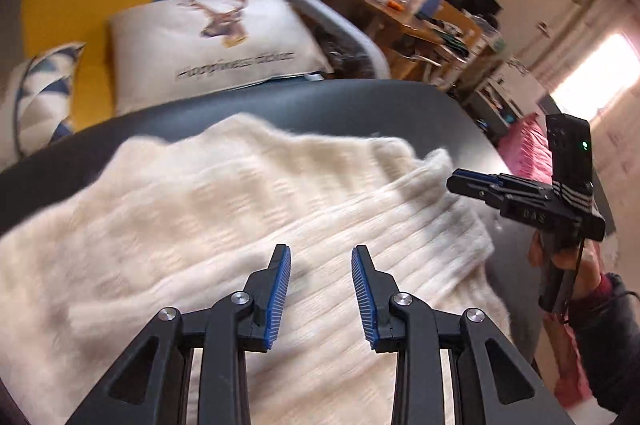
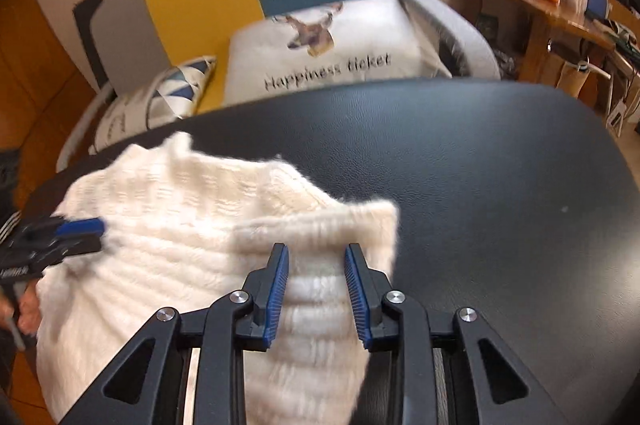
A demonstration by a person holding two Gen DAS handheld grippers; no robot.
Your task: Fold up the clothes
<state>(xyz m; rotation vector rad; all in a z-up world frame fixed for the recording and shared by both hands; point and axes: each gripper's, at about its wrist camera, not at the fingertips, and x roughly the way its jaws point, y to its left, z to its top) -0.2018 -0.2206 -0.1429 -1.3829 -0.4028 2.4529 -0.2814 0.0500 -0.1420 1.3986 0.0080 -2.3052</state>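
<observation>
Right wrist view shows the cream ribbed-knit fluffy sweater (image 2: 192,245) lying on the black leather-textured counter (image 2: 500,185), its long axis seemingly running from the deer-print white cushion (image 2: 332,45) side toward the viewer. The right tool (image 2: 316,265) hangs part-open over the sweater's cuff-like edge, gripping nothing, and is nearest that edge. The left tool (image 1: 321,265), also part-open and empty, hovers over the sweater's middle.

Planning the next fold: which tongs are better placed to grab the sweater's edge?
Right, probably. The right tongs stand open over the sweater edge by its corner; the left tongs hover open above mid-fabric.
</observation>
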